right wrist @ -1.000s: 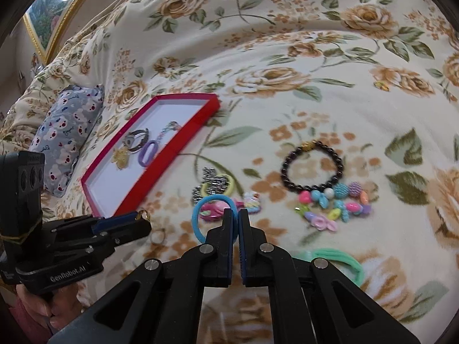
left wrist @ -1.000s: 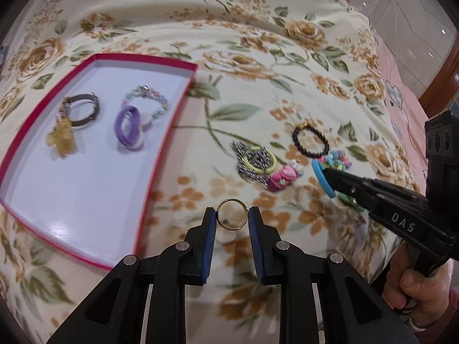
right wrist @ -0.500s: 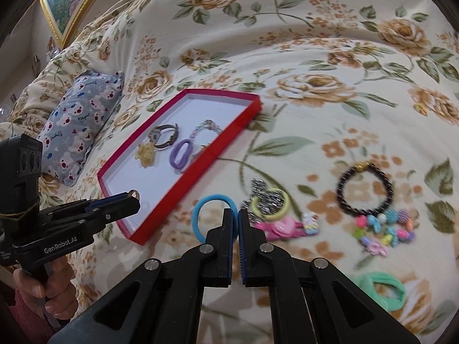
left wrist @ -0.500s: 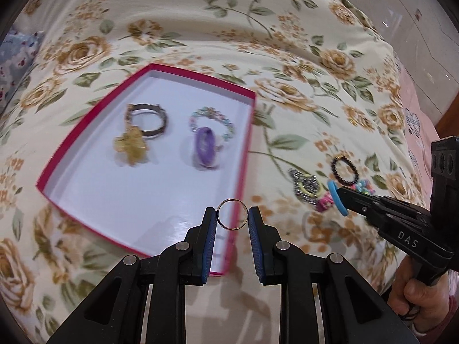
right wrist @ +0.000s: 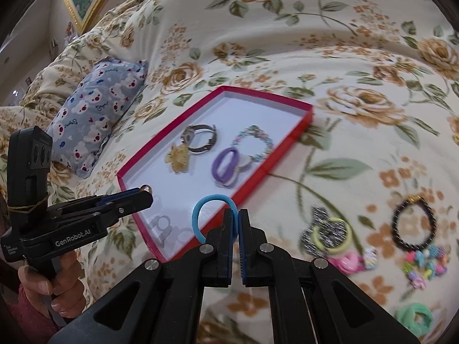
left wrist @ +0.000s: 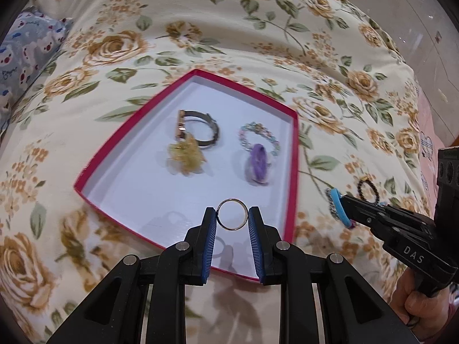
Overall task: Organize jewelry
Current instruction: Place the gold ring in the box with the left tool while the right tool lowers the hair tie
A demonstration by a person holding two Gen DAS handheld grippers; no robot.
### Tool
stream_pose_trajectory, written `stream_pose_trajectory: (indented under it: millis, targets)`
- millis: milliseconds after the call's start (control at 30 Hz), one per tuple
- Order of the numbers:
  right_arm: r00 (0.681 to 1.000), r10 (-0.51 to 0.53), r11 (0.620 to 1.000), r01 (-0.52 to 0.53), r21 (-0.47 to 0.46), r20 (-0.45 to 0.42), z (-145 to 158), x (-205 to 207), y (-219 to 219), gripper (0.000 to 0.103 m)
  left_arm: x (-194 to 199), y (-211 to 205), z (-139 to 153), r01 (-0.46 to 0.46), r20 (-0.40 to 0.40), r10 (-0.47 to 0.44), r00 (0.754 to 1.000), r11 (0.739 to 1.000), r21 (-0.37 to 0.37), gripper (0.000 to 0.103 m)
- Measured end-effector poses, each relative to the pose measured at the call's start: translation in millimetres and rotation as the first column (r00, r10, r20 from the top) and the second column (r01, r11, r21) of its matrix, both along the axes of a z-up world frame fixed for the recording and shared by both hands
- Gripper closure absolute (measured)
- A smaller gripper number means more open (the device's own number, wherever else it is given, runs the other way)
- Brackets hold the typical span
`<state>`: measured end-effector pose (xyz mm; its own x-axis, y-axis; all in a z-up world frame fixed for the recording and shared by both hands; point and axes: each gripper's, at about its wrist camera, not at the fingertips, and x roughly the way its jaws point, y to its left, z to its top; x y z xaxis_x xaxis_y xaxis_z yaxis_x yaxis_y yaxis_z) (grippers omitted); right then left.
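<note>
My left gripper [left wrist: 231, 215] is shut on a thin gold ring [left wrist: 231, 207] and holds it above the near end of the red tray [left wrist: 295, 154]. My right gripper [right wrist: 237, 217] is shut on a blue hair tie [right wrist: 200, 209], just above the tray's near right edge [right wrist: 287, 149]. Inside the tray lie a metal bangle [left wrist: 200, 132], a yellow flower clip [left wrist: 188, 156], a beaded bracelet [left wrist: 259, 134] and a purple hair tie [left wrist: 258, 163]. The right gripper also shows in the left wrist view [left wrist: 341, 200], and the left gripper in the right wrist view [right wrist: 145, 193].
On the floral bedspread right of the tray lie a sparkly clip with a yellow tie [right wrist: 327, 233], a pink clip [right wrist: 351, 261], a black bead bracelet [right wrist: 413, 223], a colourful bead bracelet [right wrist: 424, 263] and a green hair tie [right wrist: 414, 316]. A blue patterned pillow [right wrist: 97, 114] lies left.
Both grippers have moved left from the loose jewelry toward the tray. My left gripper with the ring now hangs over the tray; my right carries the blue tie to its edge.
</note>
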<state>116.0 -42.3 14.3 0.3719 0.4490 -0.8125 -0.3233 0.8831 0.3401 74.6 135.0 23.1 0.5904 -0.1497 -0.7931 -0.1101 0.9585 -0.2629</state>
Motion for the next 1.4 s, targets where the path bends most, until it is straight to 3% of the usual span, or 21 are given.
stream_pose_trajectory:
  millis: [233, 667, 1000, 1400]
  targets:
    - [0.999, 0.045, 0.999, -0.045, -0.001, 0.001, -4, 12, 27, 0.100, 8, 19, -2, -0.034, -0.006, 0.034, 0.999, 0.999, 0.006, 0.081]
    - [0.993, 0.114, 0.992, -0.115, -0.049, -0.030, -28, 36, 67, 0.100, 40, 37, -17, -0.069, -0.042, 0.073, 0.996, 0.993, 0.092, 0.081]
    - [0.988, 0.147, 0.974, -0.153, -0.165, -0.049, -49, 43, 83, 0.100, 61, 37, -37, -0.039, -0.090, 0.049, 0.995, 0.993, 0.111, 0.081]
    - [0.985, 0.165, 0.969, -0.173, -0.178, -0.055, -53, 45, 87, 0.096, 74, 20, -47, 0.000, -0.114, 0.023, 0.993, 0.979, 0.202, 0.080]
